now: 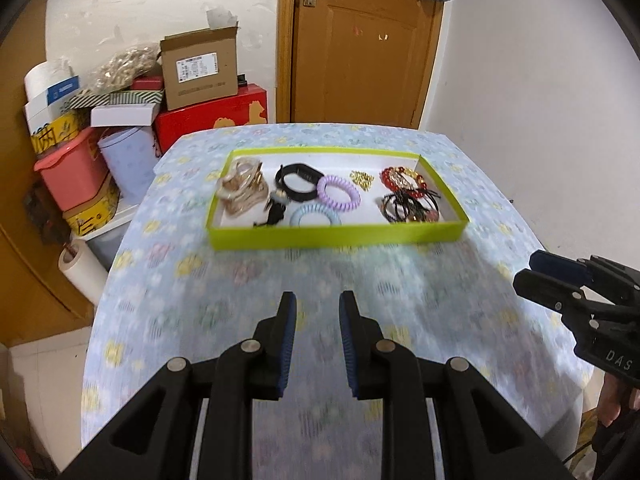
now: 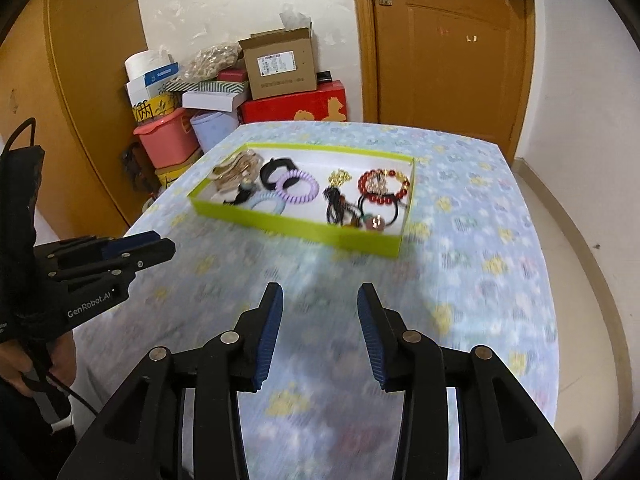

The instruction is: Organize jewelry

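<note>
A lime-green tray [image 1: 336,237] [image 2: 296,227] stands on the flowered table. It holds gold chains [image 1: 242,192] [image 2: 234,170] at the left, a black band [image 1: 298,180] [image 2: 276,170], a purple coil tie [image 1: 339,192] [image 2: 298,186], a blue coil tie [image 1: 314,216] [image 2: 266,204], small gold pieces [image 1: 362,179], a red bead bracelet [image 1: 404,182] [image 2: 384,188] and black hair ties [image 1: 404,208] [image 2: 340,206]. My left gripper [image 1: 317,300] is open and empty, short of the tray. My right gripper [image 2: 320,292] is open and empty, also short of it.
The table [image 1: 240,320] [image 2: 480,280] has a pale blue flowered cloth. Boxes, a pink tub and paper rolls [image 1: 120,128] are piled beyond its far left edge. A brown door [image 1: 360,48] stands behind. The other gripper shows at each view's side [image 1: 580,300] [image 2: 100,264].
</note>
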A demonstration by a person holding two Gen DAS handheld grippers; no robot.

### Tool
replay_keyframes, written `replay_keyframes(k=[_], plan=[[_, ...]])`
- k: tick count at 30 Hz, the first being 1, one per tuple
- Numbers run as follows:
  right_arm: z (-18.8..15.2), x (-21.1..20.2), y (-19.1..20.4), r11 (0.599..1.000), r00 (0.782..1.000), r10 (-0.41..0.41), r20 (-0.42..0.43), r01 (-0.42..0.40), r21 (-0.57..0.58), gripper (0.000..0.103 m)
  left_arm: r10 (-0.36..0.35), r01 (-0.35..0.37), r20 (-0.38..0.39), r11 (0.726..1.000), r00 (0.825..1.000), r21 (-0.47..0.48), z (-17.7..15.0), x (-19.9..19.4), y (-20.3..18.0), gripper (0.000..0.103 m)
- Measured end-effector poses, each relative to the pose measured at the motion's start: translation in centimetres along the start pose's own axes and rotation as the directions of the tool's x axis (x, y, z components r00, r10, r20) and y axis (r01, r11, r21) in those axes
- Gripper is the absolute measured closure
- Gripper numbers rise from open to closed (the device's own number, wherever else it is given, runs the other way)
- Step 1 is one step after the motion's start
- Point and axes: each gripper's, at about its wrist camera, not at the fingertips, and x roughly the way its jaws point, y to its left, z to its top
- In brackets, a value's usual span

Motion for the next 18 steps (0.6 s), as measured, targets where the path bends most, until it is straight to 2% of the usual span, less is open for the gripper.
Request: replay_keyframes(k=[9,18], plan=[[-3.2,-1.8,1.8,1.0,1.0,-0.021,-0.02,0.021,-0.003,0.063,-0.012,0.011,-0.018,1.0,1.0,-0.029,-3.2,-2.2,0.0,0.08],[-4.5,-2.1,2.7,0.999,0.998,-0.041,-0.037,0.04,-0.022,0.063,-0.019,0.018,-0.02,0.999,1.0,-0.029,-4.3,-3.0,-0.5,0.08]])
